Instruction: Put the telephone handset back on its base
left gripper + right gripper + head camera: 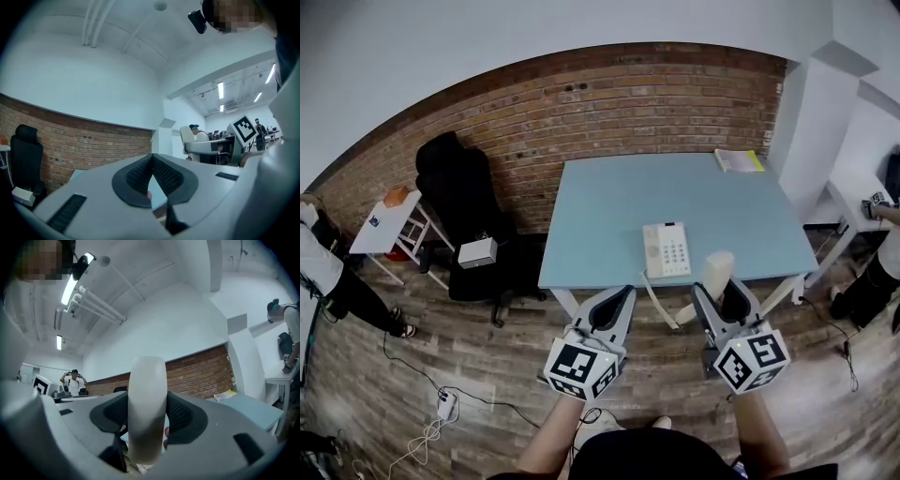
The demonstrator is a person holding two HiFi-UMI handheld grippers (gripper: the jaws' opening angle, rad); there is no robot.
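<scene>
Right gripper [720, 291]: my jaws clamp the one handset [718, 266]. Left gripper [622, 294]: jaws closed, empty. One base [666, 249] on the worktop [600, 211].

Brick wall [656, 103], wood floor [487, 375]

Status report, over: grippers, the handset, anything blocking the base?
Left gripper shut, empty. Right gripper clamped on handset. Base on blue table, cradle bare. Nothing seen in the way.
</scene>
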